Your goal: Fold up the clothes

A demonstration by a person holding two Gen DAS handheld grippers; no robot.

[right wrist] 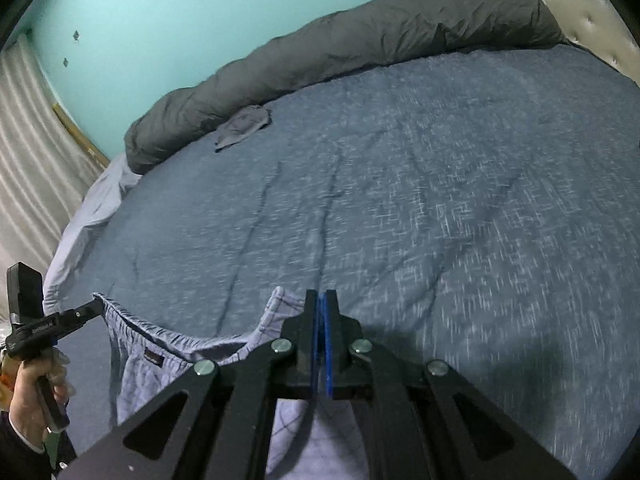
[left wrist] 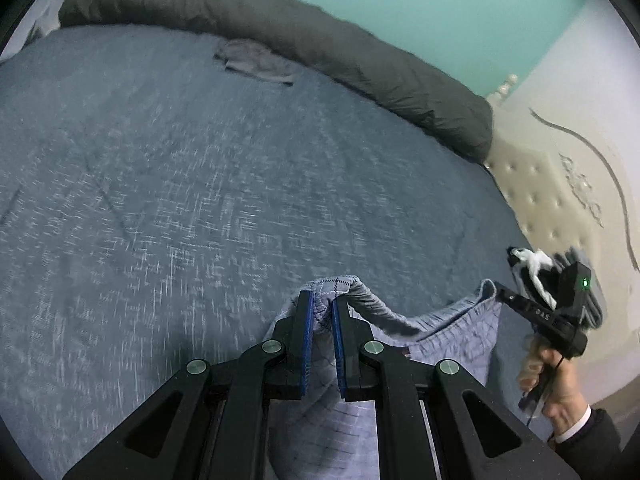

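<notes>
A pair of light blue checked shorts [left wrist: 452,332] hangs by its elastic waistband above the blue bedspread [left wrist: 160,200]. My left gripper [left wrist: 321,308] is shut on one end of the waistband, with fabric bunched between the blue pads. A hand holds my right gripper [left wrist: 498,286], which pinches the other end. In the right wrist view, my right gripper [right wrist: 322,300] is shut tight on the shorts [right wrist: 148,380], whose waistband sags across to the left gripper [right wrist: 96,304]. The legs of the shorts hang out of sight below the grippers.
A folded grey-blue garment [left wrist: 256,62] [right wrist: 242,126] lies at the far side of the bedspread [right wrist: 440,200], against a rolled dark grey duvet [left wrist: 280,28] [right wrist: 360,40]. A tufted cream headboard [left wrist: 540,184] and black-and-white clothing [left wrist: 532,264] are on the right. Curtains [right wrist: 28,140] hang left.
</notes>
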